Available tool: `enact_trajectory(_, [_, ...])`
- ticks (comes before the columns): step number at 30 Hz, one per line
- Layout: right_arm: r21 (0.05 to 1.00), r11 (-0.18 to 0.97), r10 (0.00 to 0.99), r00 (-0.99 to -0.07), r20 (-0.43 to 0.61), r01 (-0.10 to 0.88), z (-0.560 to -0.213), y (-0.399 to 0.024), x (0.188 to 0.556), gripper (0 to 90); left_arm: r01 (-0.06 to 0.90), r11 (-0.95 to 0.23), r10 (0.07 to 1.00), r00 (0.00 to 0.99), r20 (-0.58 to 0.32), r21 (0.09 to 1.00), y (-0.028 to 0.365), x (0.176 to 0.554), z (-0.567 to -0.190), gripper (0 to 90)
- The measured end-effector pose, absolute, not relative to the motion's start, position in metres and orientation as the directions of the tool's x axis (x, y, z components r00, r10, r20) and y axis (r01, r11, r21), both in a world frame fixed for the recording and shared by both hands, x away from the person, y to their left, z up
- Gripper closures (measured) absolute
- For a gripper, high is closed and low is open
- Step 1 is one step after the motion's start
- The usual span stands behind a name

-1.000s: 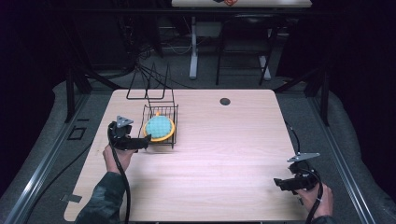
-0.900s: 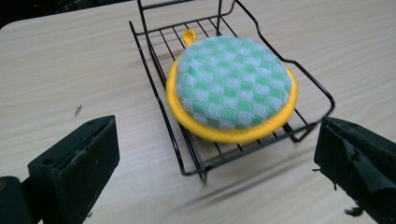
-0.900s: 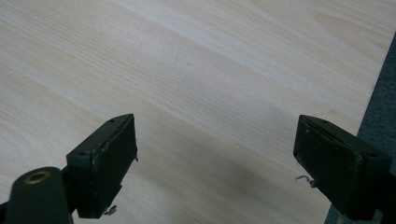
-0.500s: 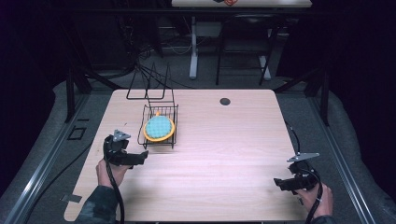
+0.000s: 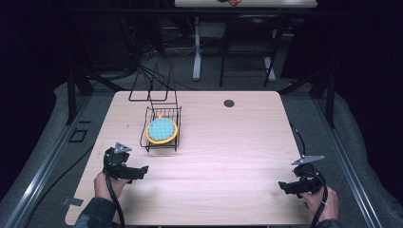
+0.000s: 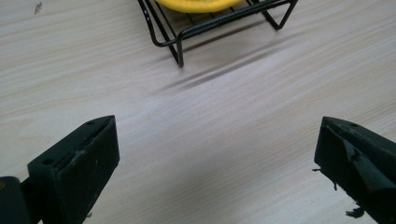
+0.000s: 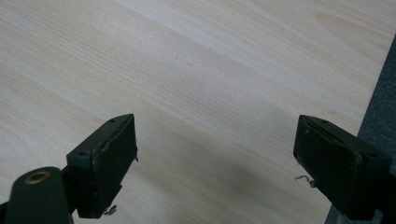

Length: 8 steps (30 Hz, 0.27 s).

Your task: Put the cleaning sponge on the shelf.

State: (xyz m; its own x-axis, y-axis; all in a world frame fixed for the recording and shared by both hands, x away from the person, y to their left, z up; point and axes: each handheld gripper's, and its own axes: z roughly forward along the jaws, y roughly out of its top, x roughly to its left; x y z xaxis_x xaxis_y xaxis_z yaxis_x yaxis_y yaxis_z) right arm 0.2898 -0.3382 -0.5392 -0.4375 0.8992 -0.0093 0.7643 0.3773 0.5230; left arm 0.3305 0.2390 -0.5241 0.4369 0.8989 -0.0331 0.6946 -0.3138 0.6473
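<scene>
A black wire rack [image 5: 161, 129] stands on the wooden table [image 5: 228, 152], left of centre. Inside it leans a round yellow plate with a blue-green face [image 5: 162, 130]. My left gripper [image 5: 140, 172] hovers near the table's front left, below the rack, jaws wide apart with nothing between them. In the left gripper view the rack's corner [image 6: 180, 39] and the yellow plate's rim [image 6: 198, 5] sit at the top. My right gripper [image 5: 283, 186] rests near the front right corner, open over bare wood, also seen as the right gripper [image 7: 215, 163] in its own view.
A second black wire frame [image 5: 152, 88] stands at the table's far left edge. A small dark round hole [image 5: 229, 103] lies near the far edge. The table's right edge [image 7: 373, 98] borders grey floor. Table legs and cables sit beyond in the dark.
My left gripper has drawn back from the rack toward the front left of the table, staying open. The right gripper has not moved.
</scene>
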Motion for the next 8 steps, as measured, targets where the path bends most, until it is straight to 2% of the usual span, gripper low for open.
enact_trajectory(8, [0.524,0.376,0.899,-0.438,-0.006,0.765,-0.5396,-0.3381,0.29,13.0,0.675,-0.282,0.909,0.416,-0.036,0.682,0.2442,0.3316,-0.5221,0.1])
